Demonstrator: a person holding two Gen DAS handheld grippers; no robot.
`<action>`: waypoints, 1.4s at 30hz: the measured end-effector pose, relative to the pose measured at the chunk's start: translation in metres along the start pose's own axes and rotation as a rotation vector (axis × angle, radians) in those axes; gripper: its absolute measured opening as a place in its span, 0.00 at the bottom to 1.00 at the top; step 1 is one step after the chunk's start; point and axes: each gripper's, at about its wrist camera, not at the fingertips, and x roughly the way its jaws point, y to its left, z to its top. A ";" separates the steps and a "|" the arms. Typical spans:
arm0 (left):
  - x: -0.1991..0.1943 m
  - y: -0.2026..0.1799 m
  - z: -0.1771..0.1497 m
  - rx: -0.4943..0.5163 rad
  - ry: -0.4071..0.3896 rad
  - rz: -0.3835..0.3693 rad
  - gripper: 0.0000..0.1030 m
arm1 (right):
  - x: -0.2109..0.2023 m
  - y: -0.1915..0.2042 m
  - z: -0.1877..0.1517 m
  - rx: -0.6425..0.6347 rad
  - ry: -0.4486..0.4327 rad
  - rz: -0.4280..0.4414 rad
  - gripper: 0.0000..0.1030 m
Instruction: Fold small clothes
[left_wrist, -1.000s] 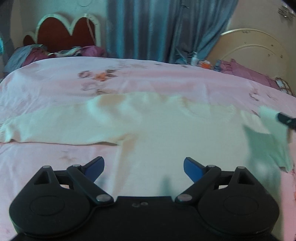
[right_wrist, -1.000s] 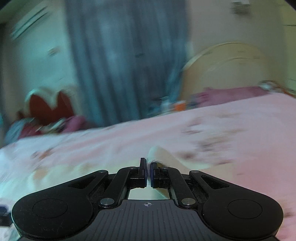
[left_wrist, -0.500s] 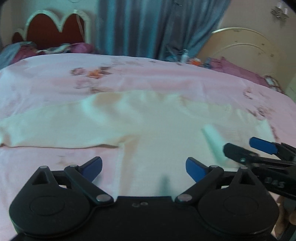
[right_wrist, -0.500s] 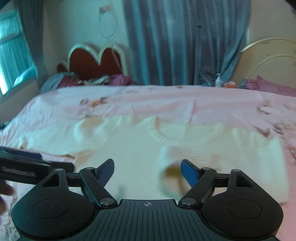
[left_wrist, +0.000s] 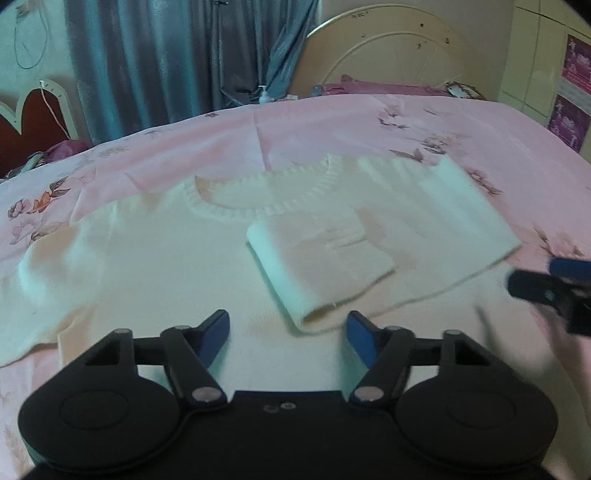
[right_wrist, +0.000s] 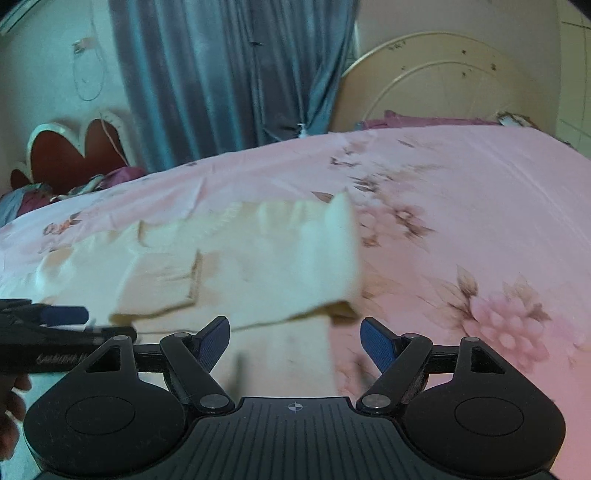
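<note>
the cream knit sweater (left_wrist: 155, 258) lies flat on the pink floral bedsheet (left_wrist: 461, 125), one sleeve (left_wrist: 321, 266) already folded over its chest below the ribbed collar (left_wrist: 266, 206); it looks soft, light and limp, so i would pinch it at the hem edge or side seam. beside that sleeve, the left gripper (left_wrist: 286, 332) is closing with nothing pressed between its pads, and the right gripper (right_wrist: 295, 336) stands wide and empty over the sweater's side edge.

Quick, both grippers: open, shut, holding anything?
Left gripper: closing, nothing gripped, above the cream sweater.
Right gripper: open, holding nothing.

Pink floral bedsheet (left_wrist: 369, 122), grey-blue curtain (right_wrist: 221, 74), cream round headboard (left_wrist: 399, 48)
</note>
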 end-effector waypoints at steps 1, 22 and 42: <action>0.001 0.001 0.000 -0.009 -0.003 0.000 0.62 | 0.000 -0.003 -0.002 0.004 0.002 -0.001 0.76; -0.016 0.087 0.009 -0.345 -0.279 -0.027 0.03 | 0.054 -0.013 0.010 0.040 0.031 -0.065 0.67; 0.005 0.134 -0.021 -0.527 -0.129 -0.063 0.31 | 0.050 -0.025 0.008 0.150 0.024 -0.072 0.05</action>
